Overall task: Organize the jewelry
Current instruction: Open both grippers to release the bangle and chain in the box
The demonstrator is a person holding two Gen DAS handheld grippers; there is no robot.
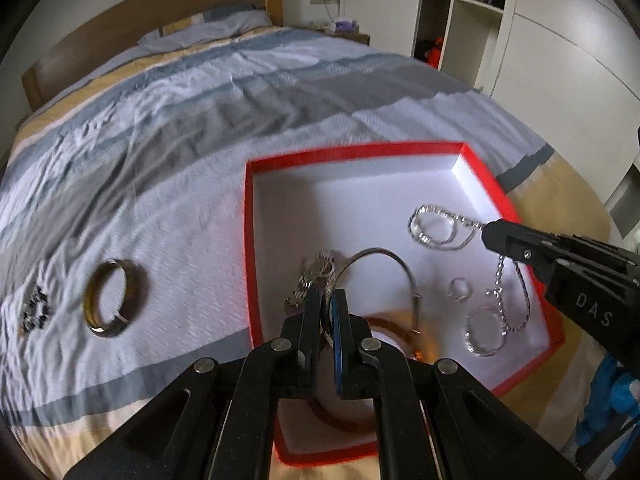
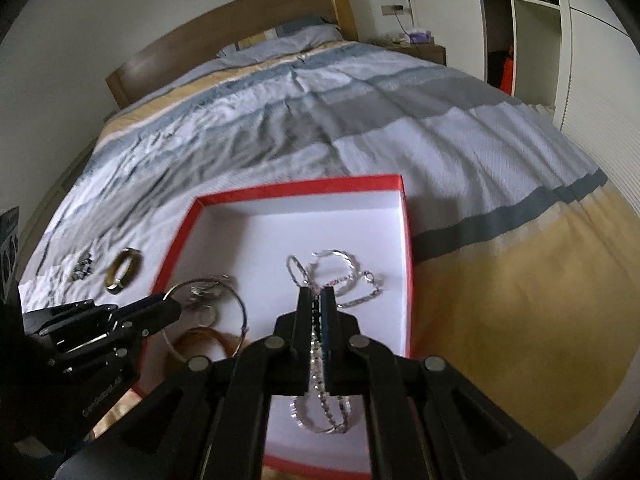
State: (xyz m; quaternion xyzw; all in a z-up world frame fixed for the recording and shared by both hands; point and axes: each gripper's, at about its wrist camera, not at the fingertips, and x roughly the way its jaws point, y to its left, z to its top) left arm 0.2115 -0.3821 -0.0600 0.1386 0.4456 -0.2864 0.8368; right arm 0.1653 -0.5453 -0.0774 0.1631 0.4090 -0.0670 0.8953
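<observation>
The red box (image 1: 251,240) with its white floor is sitting on the striped bedspread (image 1: 160,120) at lower centre of both views. The left gripper (image 1: 327,308) is clenching a thin silver bangle (image 1: 376,254) over the box's lower left part, beside a watch (image 1: 316,276). The right gripper (image 2: 317,300) is pinching a sparkling silver chain (image 2: 318,360) above the box floor. A brown bangle (image 1: 114,300) and a dark beaded piece (image 1: 36,310) are lying on the bedspread at left, outside the box.

Striped bed (image 1: 168,128) carries red box (image 1: 250,240), amber bangle (image 1: 114,298), dark beads (image 1: 36,310).
</observation>
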